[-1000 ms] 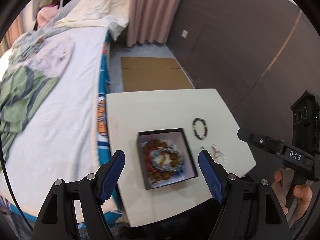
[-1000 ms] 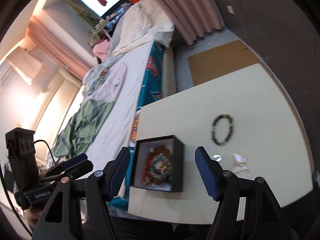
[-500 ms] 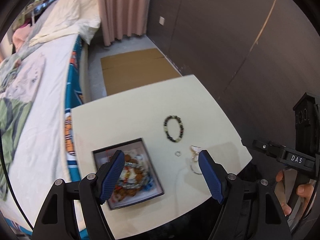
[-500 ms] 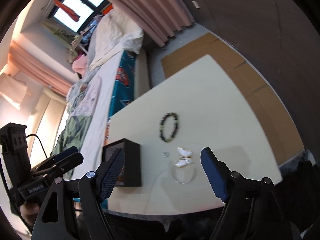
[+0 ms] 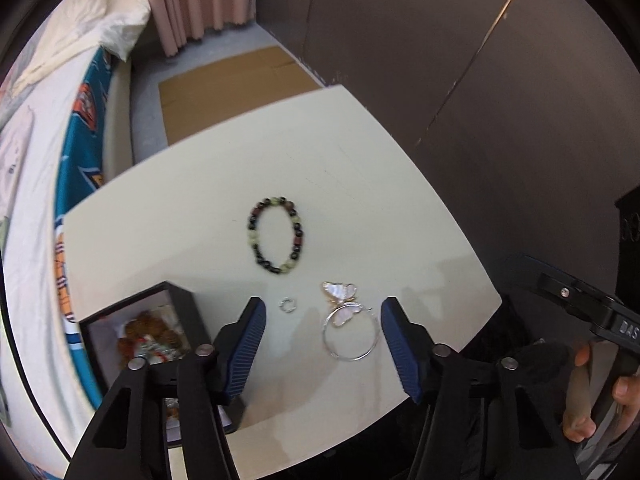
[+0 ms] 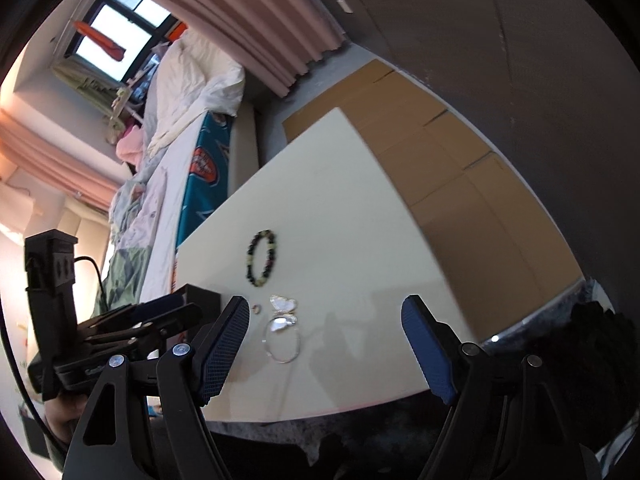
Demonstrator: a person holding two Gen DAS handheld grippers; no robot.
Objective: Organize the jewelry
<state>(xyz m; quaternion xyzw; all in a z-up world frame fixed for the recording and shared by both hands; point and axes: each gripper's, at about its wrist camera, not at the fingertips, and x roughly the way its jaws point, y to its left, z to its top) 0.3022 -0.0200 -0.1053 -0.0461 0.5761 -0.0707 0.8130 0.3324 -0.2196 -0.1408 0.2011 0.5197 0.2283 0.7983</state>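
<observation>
Left gripper (image 5: 320, 330): hovers over the near part of the counter (image 5: 360, 184), pads apart with nothing pinched, jaws just narrowed, bracketing the small ring (image 5: 287, 305) and the butterfly bangle (image 5: 347, 330) lying below. Right gripper (image 6: 324, 344): spread wide, empty, aimed at the same near corner. Part done, by the look of it: black box (image 5: 188, 312) at the left edge already holds a heap of beaded pieces. Left to stow: 3 items on bare counter, namely the small ring just beside the box, the butterfly bangle near it, and the beaded bracelet (image 5: 276, 236) farther back, apart from both. Likely next: a pinch on the ring or bangle.
</observation>
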